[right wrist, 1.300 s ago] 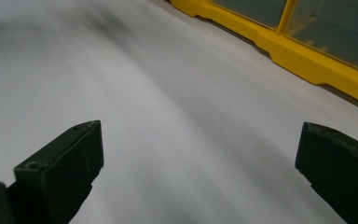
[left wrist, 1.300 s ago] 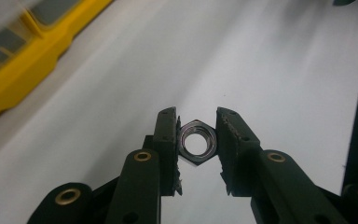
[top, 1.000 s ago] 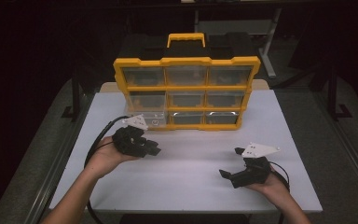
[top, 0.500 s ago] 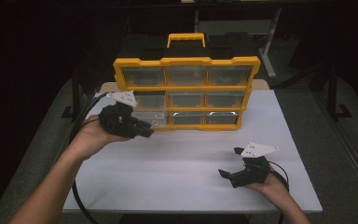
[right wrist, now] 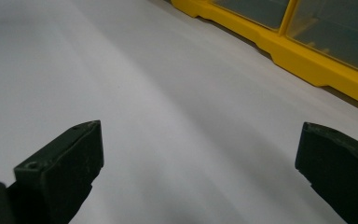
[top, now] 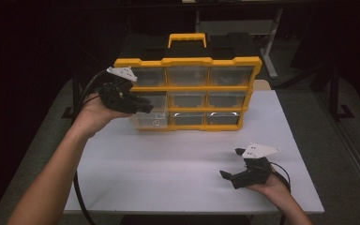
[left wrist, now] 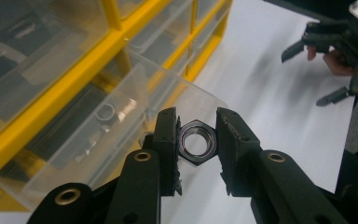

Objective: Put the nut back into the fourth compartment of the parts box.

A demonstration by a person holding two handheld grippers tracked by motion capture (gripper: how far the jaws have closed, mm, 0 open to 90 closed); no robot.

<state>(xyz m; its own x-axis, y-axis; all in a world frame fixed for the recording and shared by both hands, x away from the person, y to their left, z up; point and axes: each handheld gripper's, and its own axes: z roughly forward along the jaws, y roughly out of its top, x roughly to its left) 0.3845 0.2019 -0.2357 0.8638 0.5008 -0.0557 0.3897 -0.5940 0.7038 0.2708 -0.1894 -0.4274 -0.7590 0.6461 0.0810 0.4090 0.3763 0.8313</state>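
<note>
Left tongs [left wrist: 196, 144] carried a steel hex nut [left wrist: 196, 143] to the pulled-out clear drawer [top: 146, 118] of the yellow organizer [top: 187, 91]

The nut sat pinched flat-to-flat between the two black jaws, its bore facing the camera, hanging just above the open drawer at the cabinet's lower left, a hold that looked meant for dropping it in among the small metal parts lying there. The drawer's clear front wall rose just under the jaws and seemed the one thing to get past before letting go; the other drawers were shut. The right tongs [top: 238, 165] rested well apart near the front of the white surface [top: 178, 164], jaws spread wide and holding nothing, out of the left hand's [top: 90, 117] way
</note>
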